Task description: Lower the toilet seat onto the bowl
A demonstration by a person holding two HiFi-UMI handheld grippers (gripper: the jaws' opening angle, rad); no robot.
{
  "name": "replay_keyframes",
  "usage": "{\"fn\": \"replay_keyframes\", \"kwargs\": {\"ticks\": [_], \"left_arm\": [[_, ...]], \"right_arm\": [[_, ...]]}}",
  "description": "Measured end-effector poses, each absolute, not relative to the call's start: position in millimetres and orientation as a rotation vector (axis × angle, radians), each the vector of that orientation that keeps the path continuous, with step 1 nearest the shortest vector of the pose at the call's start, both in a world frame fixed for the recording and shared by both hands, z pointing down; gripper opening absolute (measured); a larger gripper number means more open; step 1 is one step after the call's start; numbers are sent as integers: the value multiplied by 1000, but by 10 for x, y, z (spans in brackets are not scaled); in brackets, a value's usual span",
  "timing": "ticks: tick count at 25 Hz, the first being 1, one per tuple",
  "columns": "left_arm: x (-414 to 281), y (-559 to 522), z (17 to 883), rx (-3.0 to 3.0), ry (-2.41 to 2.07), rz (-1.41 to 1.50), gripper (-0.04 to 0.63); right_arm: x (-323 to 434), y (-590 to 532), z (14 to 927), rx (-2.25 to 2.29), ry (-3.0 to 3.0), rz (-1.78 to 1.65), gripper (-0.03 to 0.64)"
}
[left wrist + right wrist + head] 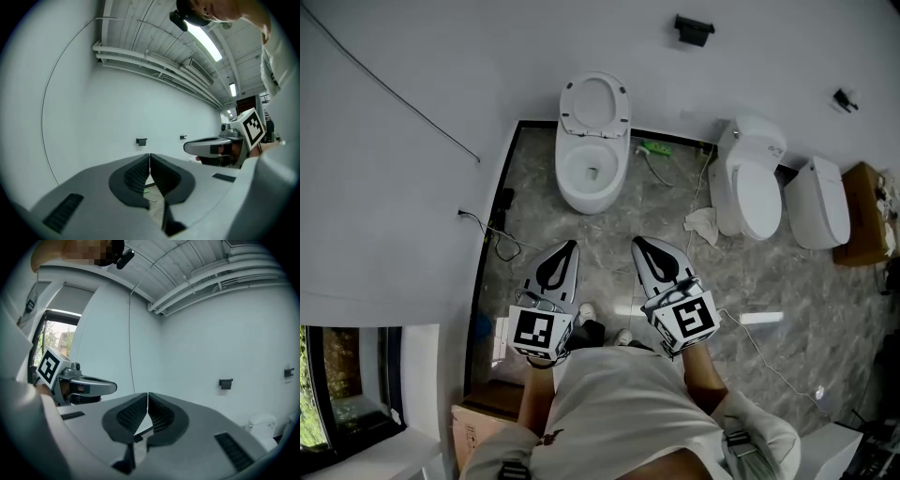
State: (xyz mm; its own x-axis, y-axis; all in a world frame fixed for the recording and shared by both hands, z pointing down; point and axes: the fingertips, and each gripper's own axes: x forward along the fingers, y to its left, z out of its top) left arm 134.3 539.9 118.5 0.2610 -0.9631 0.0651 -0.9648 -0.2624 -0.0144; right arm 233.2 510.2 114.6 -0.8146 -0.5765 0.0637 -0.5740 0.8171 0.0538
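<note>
A white toilet bowl stands against the far wall, its seat raised upright against the wall. Both grippers are held near the person's body, well short of the toilet. My left gripper is shut and empty; in the left gripper view its jaws meet with nothing between them. My right gripper is likewise shut and empty, pads touching in the right gripper view. Each gripper view shows the other gripper at its side and mostly bare wall ahead.
Two more white toilets stand to the right with lids down. A crumpled cloth and a cable lie on the marble floor. A cardboard box sits at the lower left, a brown box at the right. A black holder is on the wall.
</note>
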Motion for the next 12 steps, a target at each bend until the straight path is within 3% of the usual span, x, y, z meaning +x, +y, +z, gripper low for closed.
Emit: {"fn": "replay_keyframes", "kwargs": {"ticks": [12], "left_arm": [[624,4833,1204,2521,-1824,85,23]], "right_arm": [[1627,4592,1189,986,-2873,-57,23]]}}
